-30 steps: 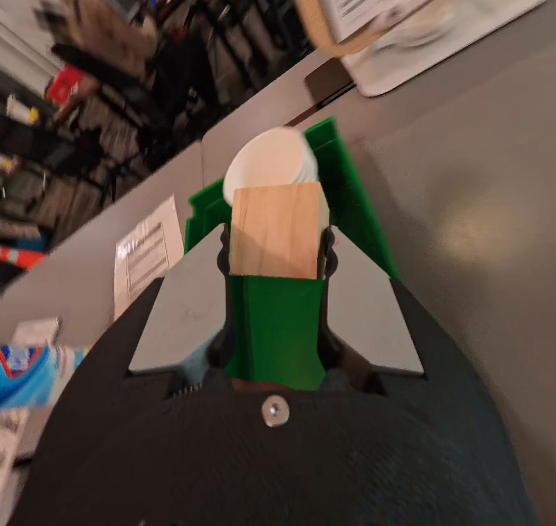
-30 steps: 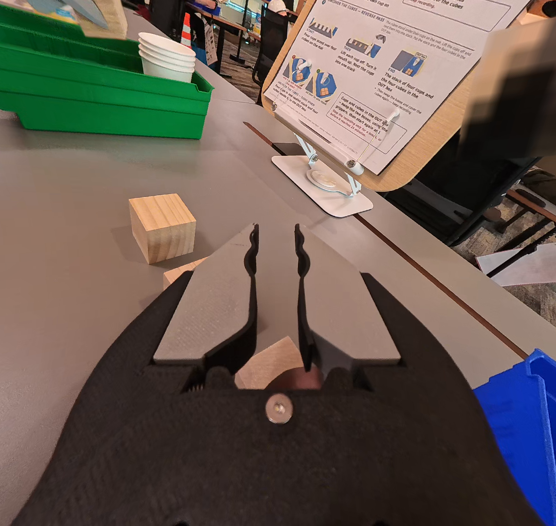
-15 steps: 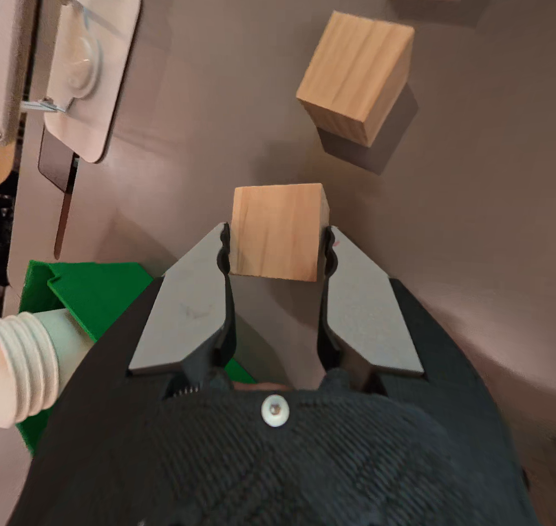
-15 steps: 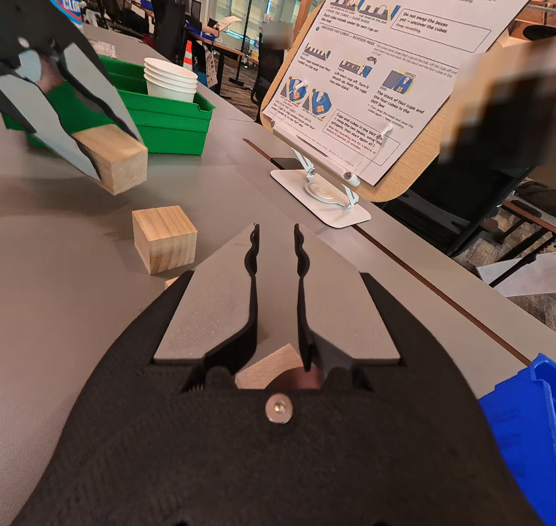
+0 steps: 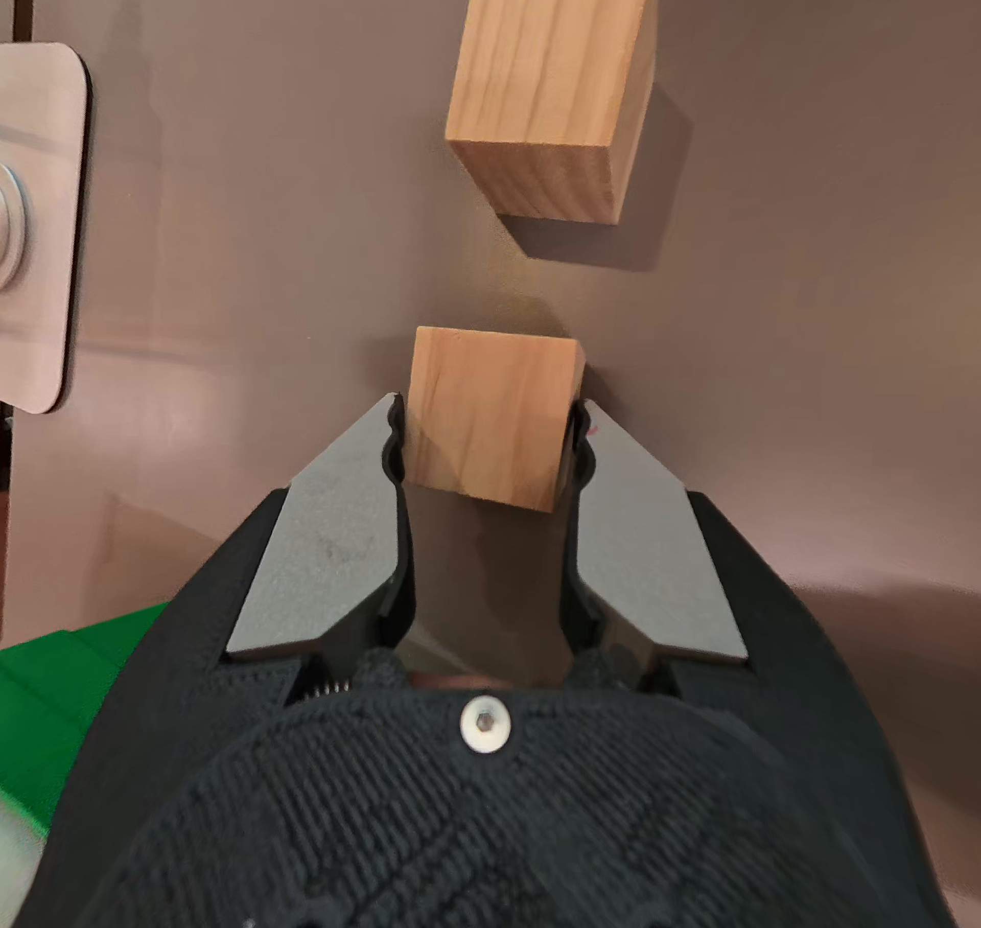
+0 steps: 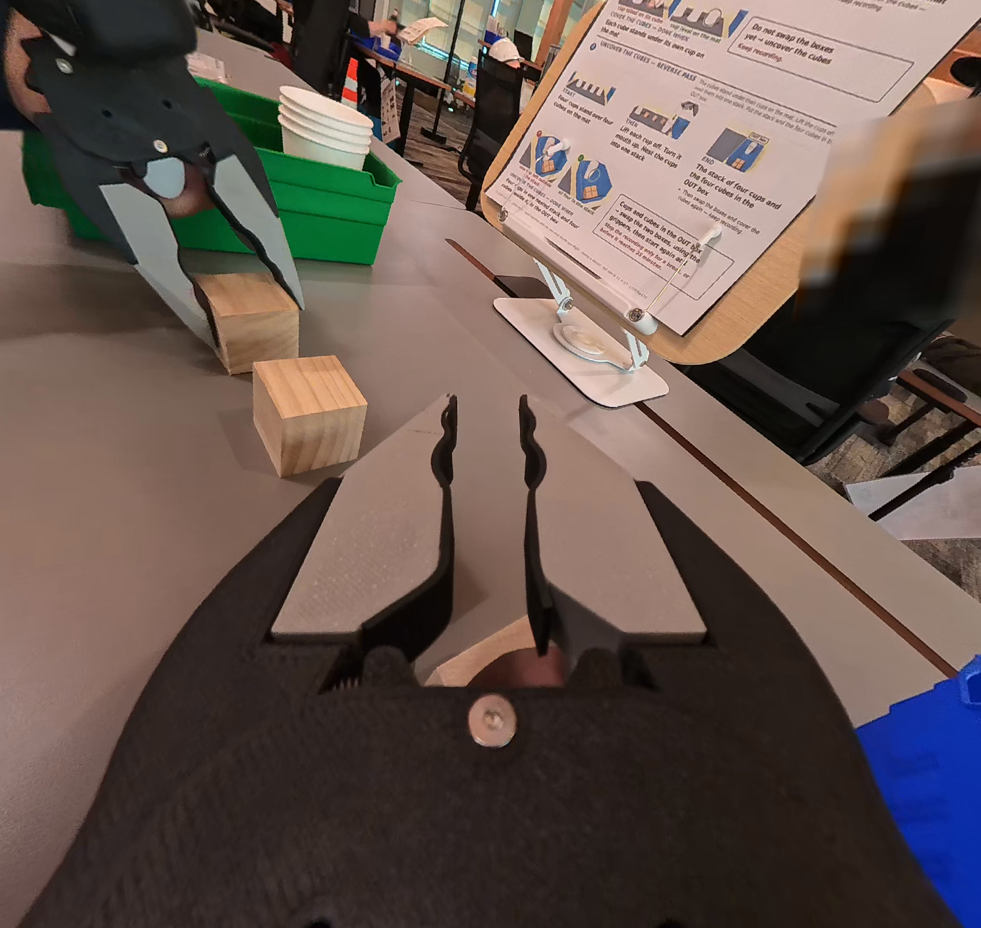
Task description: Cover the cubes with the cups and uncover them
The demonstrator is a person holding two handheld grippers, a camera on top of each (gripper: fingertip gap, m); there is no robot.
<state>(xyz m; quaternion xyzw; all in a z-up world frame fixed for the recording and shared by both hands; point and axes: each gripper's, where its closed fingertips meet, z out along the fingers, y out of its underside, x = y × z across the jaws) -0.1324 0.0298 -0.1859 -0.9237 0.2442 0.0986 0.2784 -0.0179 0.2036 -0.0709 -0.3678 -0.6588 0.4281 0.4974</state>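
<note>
Left gripper (image 6: 249, 313) has dropped from mid-air to the grey table (image 6: 106, 478), tilted steeply down, pads clamping a wooden cube (image 6: 255, 318) just behind the second cube (image 6: 308, 414). Right gripper (image 6: 485, 409) hasn't budged, fingers slightly parted, holding nothing.

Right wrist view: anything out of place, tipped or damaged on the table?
Nothing stands out. The white cups sit nested upright in the green bin, one wooden cube rests flat on the table, and the left claw grips a second cube at the tabletop. Nothing is spilled or broken.
</note>
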